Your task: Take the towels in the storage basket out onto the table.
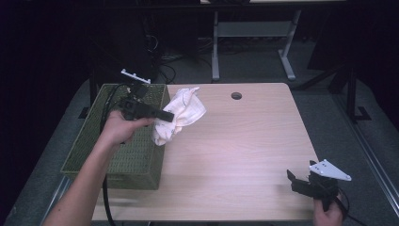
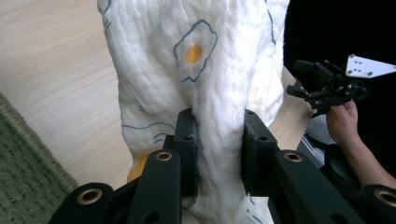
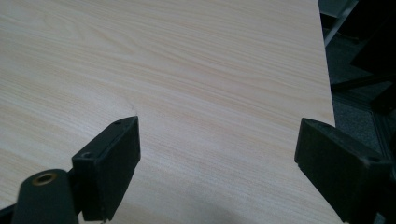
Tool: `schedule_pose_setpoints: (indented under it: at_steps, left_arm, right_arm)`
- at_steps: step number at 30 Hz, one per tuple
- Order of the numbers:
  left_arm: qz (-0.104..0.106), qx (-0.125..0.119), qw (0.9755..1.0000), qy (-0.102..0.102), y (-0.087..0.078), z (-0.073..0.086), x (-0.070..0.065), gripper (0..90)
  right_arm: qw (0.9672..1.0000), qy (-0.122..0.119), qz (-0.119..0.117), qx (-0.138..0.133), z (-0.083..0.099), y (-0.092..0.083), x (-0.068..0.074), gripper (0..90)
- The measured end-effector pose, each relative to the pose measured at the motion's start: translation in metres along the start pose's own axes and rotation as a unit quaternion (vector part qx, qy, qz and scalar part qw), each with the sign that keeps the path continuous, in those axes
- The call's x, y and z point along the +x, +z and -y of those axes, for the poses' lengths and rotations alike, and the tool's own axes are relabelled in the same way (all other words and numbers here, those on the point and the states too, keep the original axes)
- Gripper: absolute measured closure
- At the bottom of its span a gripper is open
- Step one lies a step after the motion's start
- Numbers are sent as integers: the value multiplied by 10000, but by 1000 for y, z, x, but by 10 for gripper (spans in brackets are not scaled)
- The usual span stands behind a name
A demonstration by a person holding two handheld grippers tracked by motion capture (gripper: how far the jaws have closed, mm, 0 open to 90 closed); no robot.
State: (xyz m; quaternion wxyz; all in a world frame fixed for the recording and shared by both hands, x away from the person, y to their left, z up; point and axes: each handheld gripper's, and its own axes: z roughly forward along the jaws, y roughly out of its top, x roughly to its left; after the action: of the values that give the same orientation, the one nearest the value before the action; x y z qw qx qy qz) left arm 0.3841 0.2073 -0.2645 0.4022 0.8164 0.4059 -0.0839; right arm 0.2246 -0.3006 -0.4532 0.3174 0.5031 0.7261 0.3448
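Far left: green woven basket on the left side of the wooden table, its open top facing up. Our left hand is over the basket, and the left gripper points right, past the basket's right wall.

Left gripper: jaws pinched on a bunched fold of the white cloth with fried-egg print. In the left gripper view the cloth runs up between the two pads, squeezed narrow there and flaring above. It looks lifted off the table just beside the basket's upper right corner, with the loose end drooping toward the wood; we cannot tell whether the lowest fold touches the table.

Our reading: the cloth is either going into the basket or coming out of it. If it is going in, we should lift until the hanging tail is above the rim, carry it left over the opening, then lower and release. The grip is on one fold only, so we should keep the pinch firm and move steadily, or the cloth may slip or snag on the wall.

Far right: right gripper sits at the table's near right corner, well apart from the cloth. Its jaws stand wide apart over bare wood, holding nothing. We would leave it parked unless the tail needs tucking.
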Motion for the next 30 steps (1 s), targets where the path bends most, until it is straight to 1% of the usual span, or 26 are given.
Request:
schedule_pose_setpoints:
  at_steps: [4,8,11,13,17,20,22,26,30]
  left_arm:
    - [43,59,10000,46,8,-3,-3,711]
    - [78,104,9999,84,15,-6,-7,711]
    - [115,113,9998,81,20,-8,-9,710]
    - [107,153,9997,124,23,-10,-11,711]
    - [176,165,9996,143,30,-13,-15,710]
    - [214,221,9994,182,36,-14,-17,710]
    - [224,232,9993,209,39,-15,-18,710]
    - [285,266,9990,217,49,-17,-22,710]
    - [307,354,9986,258,58,-19,-24,709]
  right_arm:
    - [10000,-14,11,-24,0,-1,-1,139]
    - [10000,26,9,-34,0,-2,-1,139]
    - [10000,25,13,-27,0,-2,-2,139]
    - [10000,30,14,-24,0,-2,-2,139]
    - [10000,37,9,-31,0,-3,-2,139]
    - [10000,25,16,-55,0,-3,-3,139]
    - [10000,56,20,-42,0,-4,-3,139]
    - [10000,58,9,-62,0,-4,-3,139]
    - [10000,71,6,-68,0,-4,-4,139]
